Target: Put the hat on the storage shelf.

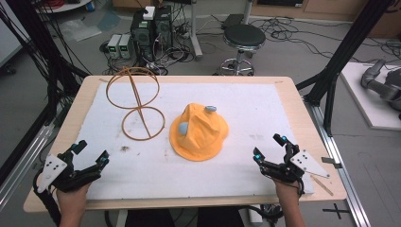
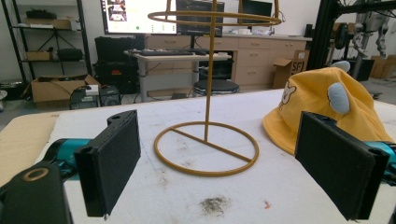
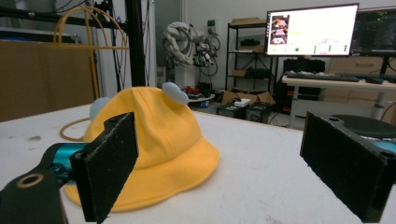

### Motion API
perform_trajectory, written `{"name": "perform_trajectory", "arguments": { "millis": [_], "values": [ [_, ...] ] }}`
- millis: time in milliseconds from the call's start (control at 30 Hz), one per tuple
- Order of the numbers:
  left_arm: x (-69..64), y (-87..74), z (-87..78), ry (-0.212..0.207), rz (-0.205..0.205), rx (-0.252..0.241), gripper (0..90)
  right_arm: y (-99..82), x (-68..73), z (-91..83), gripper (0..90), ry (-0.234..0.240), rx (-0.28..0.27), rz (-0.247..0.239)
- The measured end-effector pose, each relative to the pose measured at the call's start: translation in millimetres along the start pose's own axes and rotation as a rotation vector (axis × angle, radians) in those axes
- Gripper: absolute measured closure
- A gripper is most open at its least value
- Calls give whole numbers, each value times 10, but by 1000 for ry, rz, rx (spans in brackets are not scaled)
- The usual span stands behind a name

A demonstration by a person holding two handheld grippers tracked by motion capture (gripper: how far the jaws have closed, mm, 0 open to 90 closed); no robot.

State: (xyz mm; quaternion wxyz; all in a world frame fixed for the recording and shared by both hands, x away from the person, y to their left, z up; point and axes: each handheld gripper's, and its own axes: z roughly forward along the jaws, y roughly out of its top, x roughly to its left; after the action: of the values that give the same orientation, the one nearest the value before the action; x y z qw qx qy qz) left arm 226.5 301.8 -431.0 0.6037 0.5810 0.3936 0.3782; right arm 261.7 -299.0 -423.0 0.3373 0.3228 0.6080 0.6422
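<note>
Both jaws apart, empty: left hand-held gripper (image 1: 91, 152) faces wire stand (image 1: 136, 103); right hand-held gripper (image 1: 269, 146) faces yellow hat (image 1: 198, 132).

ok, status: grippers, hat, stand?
Left gripper and right gripper open, empty, at near edge. Yellow hat flat on table. Wire stand upright beside it, bare. Nothing between.

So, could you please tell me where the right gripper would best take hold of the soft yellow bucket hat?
Probably the brim of the yellow fabric bucket hat, on the edge nearest the right gripper. It lies crown-up and flat on the white table cover, so the thin brim fits between the open jaws from the side, while the crown looks too wide.
</note>
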Motion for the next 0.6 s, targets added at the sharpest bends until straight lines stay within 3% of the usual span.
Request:
{"name": "perform_trajectory", "arguments": {
  "millis": [133, 233, 600],
  "values": [
    [4, 2, 2, -1, -6, -2, 147, 70, 80, 95, 112, 23, -6, -8],
    [10, 3, 5, -1, -9, -5, 147, 57, 176, 242, 112, 56, 24, -43],
    [28, 7, -10, 3, -25, -15, 147, 117, 441, 643, 112, 127, 70, -75]
  ]
}}
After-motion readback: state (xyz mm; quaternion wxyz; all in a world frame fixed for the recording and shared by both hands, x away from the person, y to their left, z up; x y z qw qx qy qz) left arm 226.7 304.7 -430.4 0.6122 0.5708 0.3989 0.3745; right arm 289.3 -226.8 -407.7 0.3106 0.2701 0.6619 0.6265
